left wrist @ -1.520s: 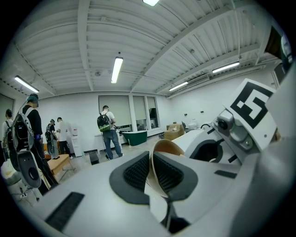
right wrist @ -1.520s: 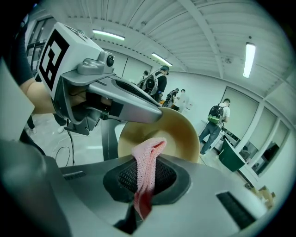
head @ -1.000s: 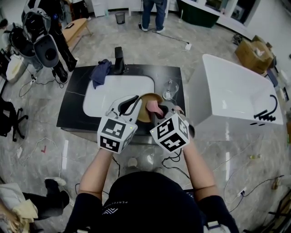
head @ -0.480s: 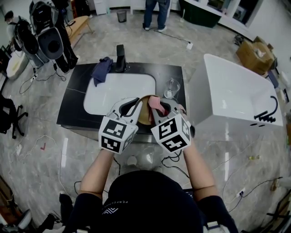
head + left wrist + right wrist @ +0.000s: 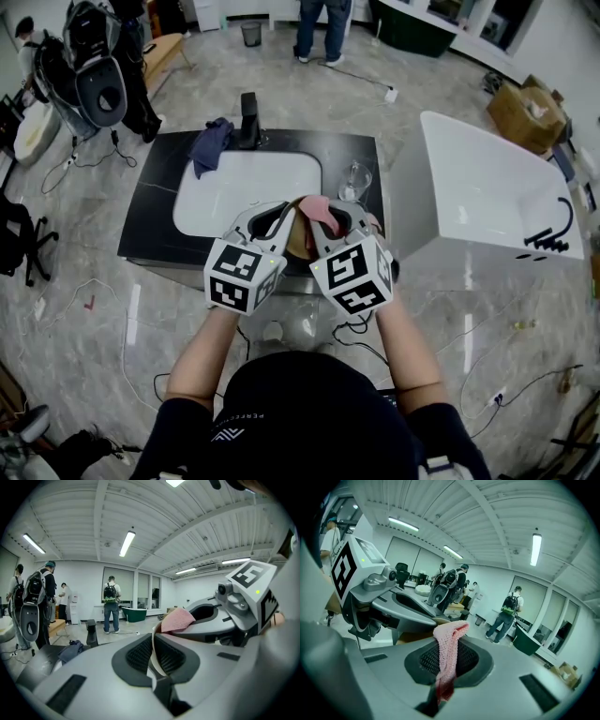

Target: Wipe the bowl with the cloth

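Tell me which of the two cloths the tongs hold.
The pink cloth, clamped in the right tongs; the dark blue cloth lies loose beside the faucet.

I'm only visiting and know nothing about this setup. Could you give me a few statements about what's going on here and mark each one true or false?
1. The right gripper is shut on a pink cloth. True.
2. The left gripper holds nothing. False: it is clamped on the rim of the brown bowl.
3. A blue rag lies on the counter beside the black faucet. True.
4. The glass stands inside the white basin. False: it stands on the counter, to the right of the basin.
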